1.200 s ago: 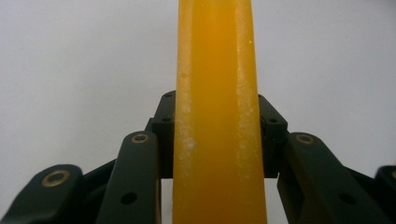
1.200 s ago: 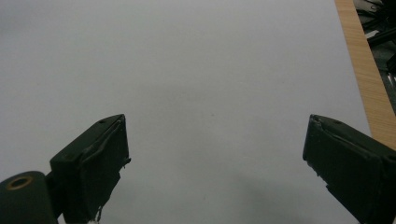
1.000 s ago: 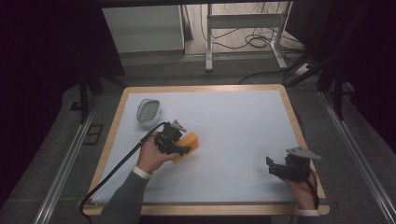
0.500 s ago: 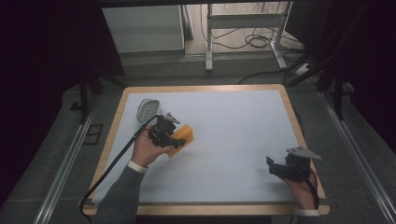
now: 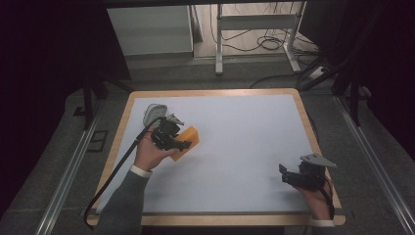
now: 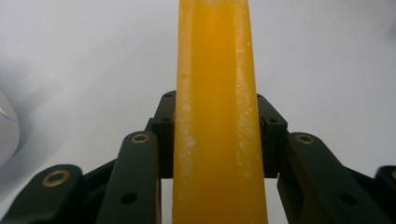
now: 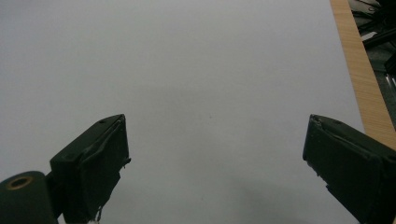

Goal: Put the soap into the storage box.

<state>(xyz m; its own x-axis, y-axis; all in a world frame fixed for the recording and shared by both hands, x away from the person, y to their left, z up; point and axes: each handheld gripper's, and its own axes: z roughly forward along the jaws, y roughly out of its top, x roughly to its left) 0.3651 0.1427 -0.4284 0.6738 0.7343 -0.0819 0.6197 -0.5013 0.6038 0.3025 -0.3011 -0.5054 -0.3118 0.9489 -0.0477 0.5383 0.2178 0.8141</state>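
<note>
**Orange sponge block clamped and held off the mat near the grey dish**

The orange sponge block (image 5: 190, 138) sits between the jaws of the left gripper (image 5: 182, 145), which are closed firmly on its two broad faces; in the left gripper view the block (image 6: 215, 116) stands on edge and runs straight up the middle of the frame, both pads pressed flat against it. From above, the block lies at about nine o'clock on the white mat (image 5: 235, 147), just beside a small grey dish (image 5: 154, 112) that lies toward ten o'clock, near the mat's left edge. The person's left hand (image 5: 149, 154) carries the gripper with its cable trailing off toward seven o'clock.

The right gripper (image 5: 288, 175) rests at about five o'clock, close to the table's wooden rim (image 5: 320, 147), well apart from the block. Its jaws stand wide, nothing between them, with bare mat (image 7: 210, 93) ahead.

The work in hand appears to be carrying the block toward the dish. To do it well, the grip should stay square on the broad faces, since a soft block can twist or squeeze out if the jaws tilt. The block's lower edge should pass over the dish's rim rather than catch it, and the jaws should part only once the block is settled.
</note>
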